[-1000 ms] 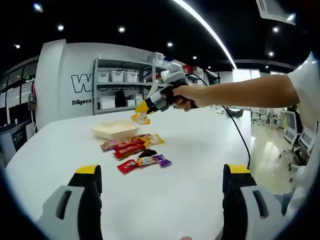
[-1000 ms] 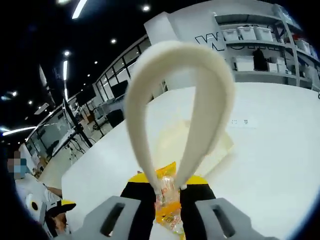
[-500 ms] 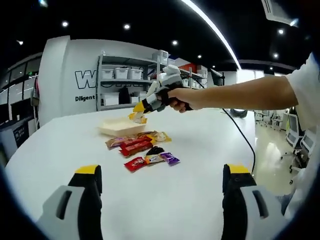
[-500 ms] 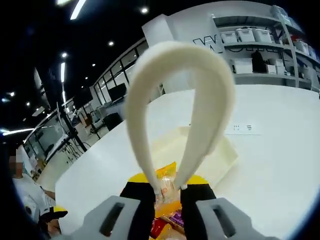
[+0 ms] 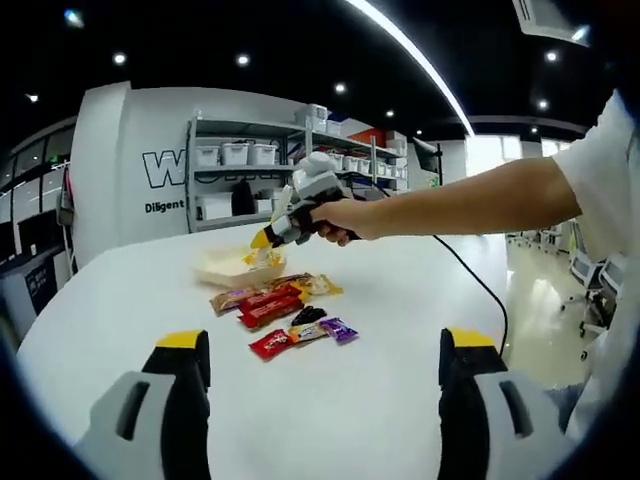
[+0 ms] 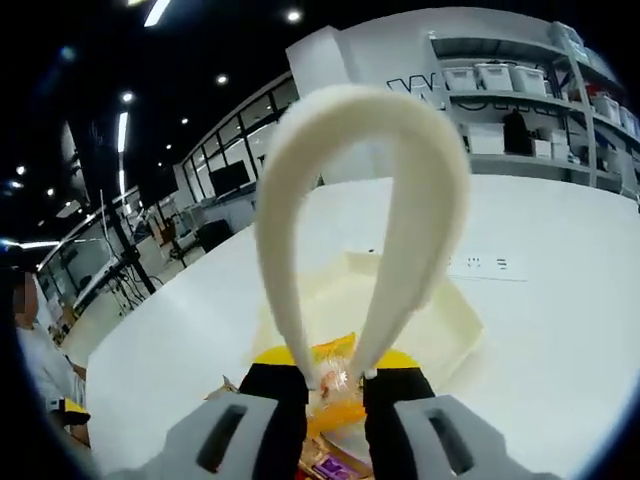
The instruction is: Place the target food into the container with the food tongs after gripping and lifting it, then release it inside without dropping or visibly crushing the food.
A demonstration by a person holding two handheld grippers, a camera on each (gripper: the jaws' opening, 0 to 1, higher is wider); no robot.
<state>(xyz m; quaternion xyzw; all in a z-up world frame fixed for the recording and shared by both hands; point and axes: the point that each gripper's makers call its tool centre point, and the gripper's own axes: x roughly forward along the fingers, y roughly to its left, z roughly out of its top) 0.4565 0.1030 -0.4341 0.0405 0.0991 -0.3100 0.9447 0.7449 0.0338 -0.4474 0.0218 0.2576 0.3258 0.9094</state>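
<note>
Snack packet (image 6: pixel 335 375), orange, pinched in white food tongs (image 6: pixel 360 220) | right gripper (image 6: pixel 335 385) squeezing tongs above cream tray (image 6: pixel 455 320) | left gripper (image 5: pixel 315 400) idling wide | I'm judging: lower first, ease grip gently.

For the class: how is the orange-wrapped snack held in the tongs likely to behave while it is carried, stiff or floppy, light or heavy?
The orange-wrapped snack is probably light: the thin tongs, squeezed by the right gripper, pinch it at their tips alone. Its crinkled, glossy film looks floppy and possibly slippery, so it may swing or slip. The container lies close beyond.
</note>
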